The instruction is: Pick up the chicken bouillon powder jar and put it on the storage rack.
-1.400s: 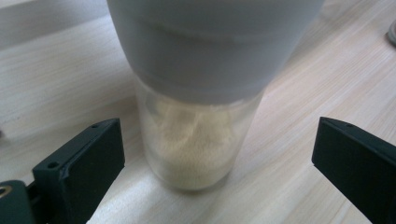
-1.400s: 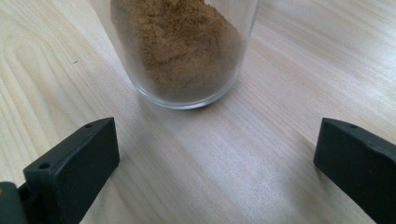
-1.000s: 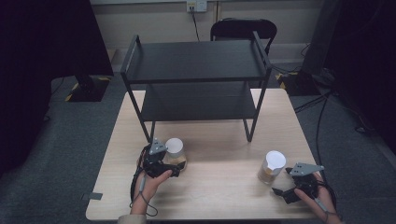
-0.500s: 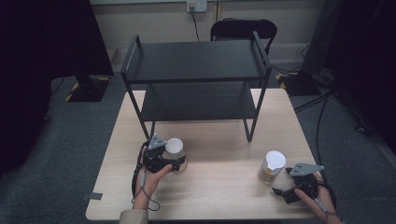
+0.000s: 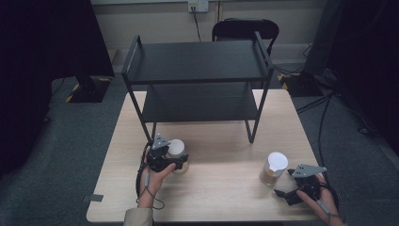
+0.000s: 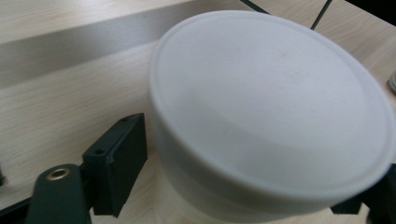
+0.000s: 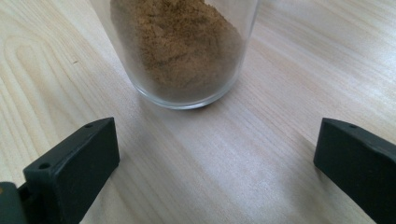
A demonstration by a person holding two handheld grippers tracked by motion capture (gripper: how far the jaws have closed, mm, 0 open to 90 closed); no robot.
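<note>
Left hand-held gripper closing, hiding white-lidded jar's body.

Left jar: blurred white lid hides the body; base cut off by the lower edge of the left gripper view; contact of jaws with its wall cannot be told.
Right jar: top and lid cut off by the upper edge of the right gripper view.
Chair: mostly hidden behind the shelf rack.
</note>
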